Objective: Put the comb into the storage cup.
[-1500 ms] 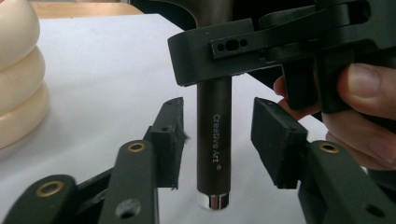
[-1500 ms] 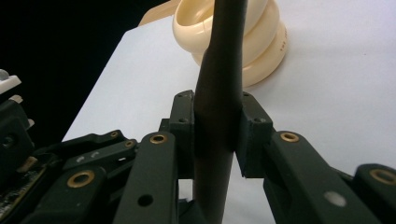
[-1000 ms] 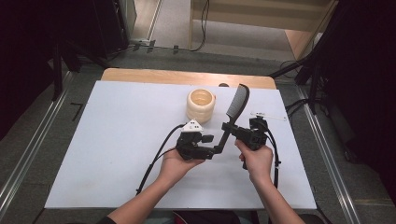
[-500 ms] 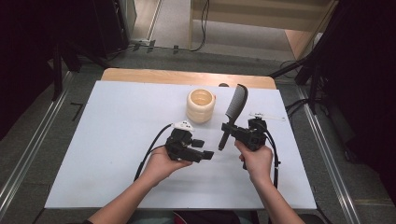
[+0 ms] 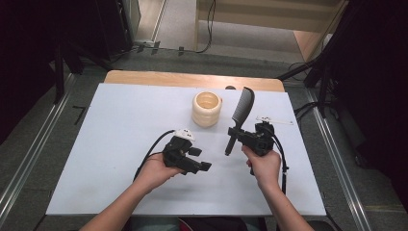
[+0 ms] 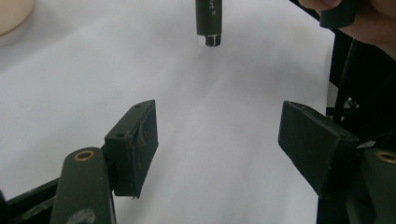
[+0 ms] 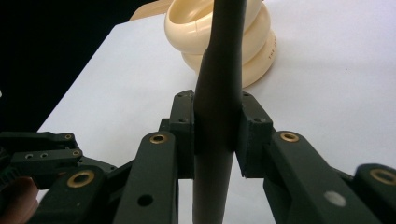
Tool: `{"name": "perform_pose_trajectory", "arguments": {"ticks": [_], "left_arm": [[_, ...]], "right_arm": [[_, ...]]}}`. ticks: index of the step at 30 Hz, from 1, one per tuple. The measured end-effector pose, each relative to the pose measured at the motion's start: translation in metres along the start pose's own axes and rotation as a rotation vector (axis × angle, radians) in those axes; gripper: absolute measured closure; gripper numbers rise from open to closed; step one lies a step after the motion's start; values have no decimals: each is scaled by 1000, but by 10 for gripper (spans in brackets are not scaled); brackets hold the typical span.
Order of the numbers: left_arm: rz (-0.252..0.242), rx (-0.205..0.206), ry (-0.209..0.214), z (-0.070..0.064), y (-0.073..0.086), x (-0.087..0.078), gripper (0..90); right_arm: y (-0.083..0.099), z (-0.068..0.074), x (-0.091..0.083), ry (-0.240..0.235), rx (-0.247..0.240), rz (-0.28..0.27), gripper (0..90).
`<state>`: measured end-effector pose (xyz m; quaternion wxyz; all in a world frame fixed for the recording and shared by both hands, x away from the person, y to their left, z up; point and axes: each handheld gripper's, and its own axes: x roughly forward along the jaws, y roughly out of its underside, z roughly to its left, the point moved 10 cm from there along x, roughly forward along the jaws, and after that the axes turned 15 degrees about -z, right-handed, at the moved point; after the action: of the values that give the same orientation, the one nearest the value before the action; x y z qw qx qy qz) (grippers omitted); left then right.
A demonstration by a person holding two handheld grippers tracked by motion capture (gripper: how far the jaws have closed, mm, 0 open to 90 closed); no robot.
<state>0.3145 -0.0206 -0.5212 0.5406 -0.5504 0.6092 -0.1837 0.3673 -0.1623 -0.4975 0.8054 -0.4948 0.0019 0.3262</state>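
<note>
The left tool (image 5: pixel 204 166) is being held low over the tabletop (image 5: pixel 110 144) near the person, its jaws spread wide with nothing between them; in the left gripper view the comb's handle end (image 6: pixel 208 23) is hanging just beyond the jaws, above the white surface. To the right, the right tool (image 5: pixel 234 133) is being kept clenched on the comb (image 5: pixel 239 115), pinched low on its handle, with the toothed part rising up and away toward the far edge. In the right gripper view the handle (image 7: pixel 219 93) is being squeezed between both pads, and the cream cup (image 7: pixel 219 37) is standing just behind it.

The grip is being taken near one end of a long, smooth handle, so the comb is likely being left free to pivot or slide between the pads if the hand is tilted. Being so close to the cup (image 5: pixel 207 109), the comb's head may be swung into its rim, and the light cup may be tipped or pushed away. If the comb is being aimed for the cup, a slanted entry may be caught on the rim.
</note>
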Motion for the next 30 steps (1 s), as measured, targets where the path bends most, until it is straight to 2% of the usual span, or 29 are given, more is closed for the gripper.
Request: {"name": "perform_pose_trajectory", "arguments": {"ticks": [3, 4, 10, 18, 21, 30], "left_arm": [[-5, 5, -5, 3, 3, -5, 294], [-6, 17, -25, 6, 5, -9, 294], [5, 42, -58, 14, 12, -22, 294], [11, 41, -89, 21, 21, -36, 294], [12, 61, -110, 23, 25, -43, 294], [4, 36, -134, 29, 33, -58, 294]], "right_arm": [[0, 0, 0, 0, -1, 0, 699], [0, 0, 0, -1, -6, 0, 699], [1, 0, 0, -1, -11, 2, 699], [1, 2, 0, -10, -17, -1, 699], [1, 2, 0, -10, -20, 1, 699], [1, 2, 0, -10, -21, -1, 699]]}}
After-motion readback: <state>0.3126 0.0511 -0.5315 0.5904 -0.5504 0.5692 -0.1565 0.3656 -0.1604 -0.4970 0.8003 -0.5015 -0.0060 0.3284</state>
